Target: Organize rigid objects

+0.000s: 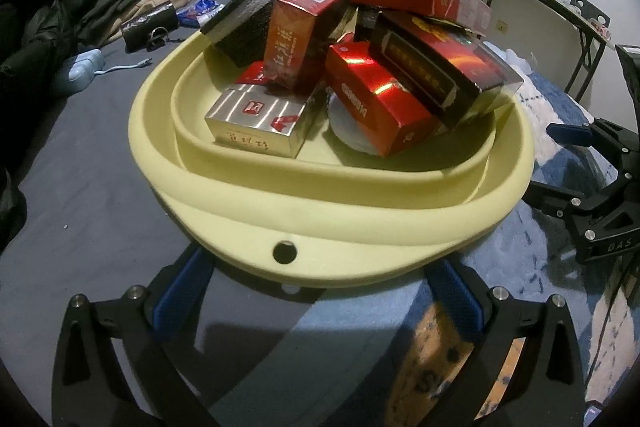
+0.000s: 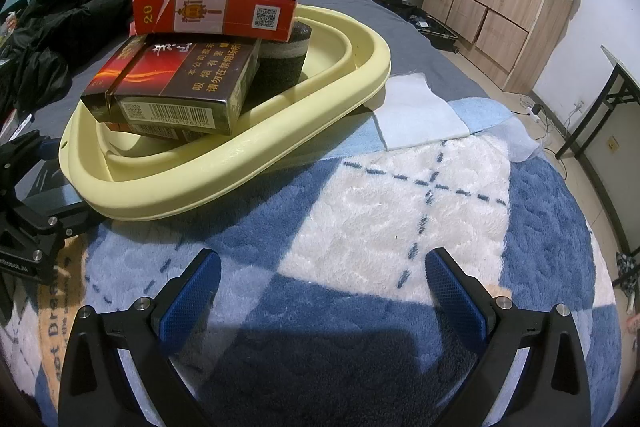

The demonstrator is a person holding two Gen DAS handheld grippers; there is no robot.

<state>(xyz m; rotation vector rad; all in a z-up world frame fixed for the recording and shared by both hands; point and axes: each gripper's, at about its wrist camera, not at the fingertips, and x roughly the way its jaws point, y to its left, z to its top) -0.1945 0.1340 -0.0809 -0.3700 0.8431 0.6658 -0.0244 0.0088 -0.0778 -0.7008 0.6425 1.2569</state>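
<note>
The left tool (image 1: 320,291) is standing wide open with nothing between its blue pads (image 1: 180,295), which are sitting just under the near rim of the pale yellow basin (image 1: 320,223); whether they are touching that rim is hard to tell. The right tool (image 2: 322,287) is likewise gaping wide and gripping nothing, its tips hanging over the blue and white plush blanket (image 2: 380,195), apart from the basin's rim. The basin is resting on the bed, partly on the blanket and partly on the grey sheet (image 1: 92,163), and it is holding a loose heap of boxes. A silver box (image 1: 256,125) is lying flat at the front left, and a shiny red box (image 1: 380,103) is leaning beside it over something round and white (image 1: 348,135). An upright red box (image 1: 296,39) is standing behind them, next to a black foam block (image 1: 244,27). A dark brown box (image 2: 180,87) is jutting out over the right side of the basin, and a red and white carton (image 2: 216,13) is lying across the top of the pile. A pale blue cloth (image 2: 420,111) is lying on the bed just beyond the basin. Dark jackets (image 2: 80,15) are piling up at the far left of the bed, and a small black pouch (image 1: 148,25) is sitting on the sheet near them.
</note>
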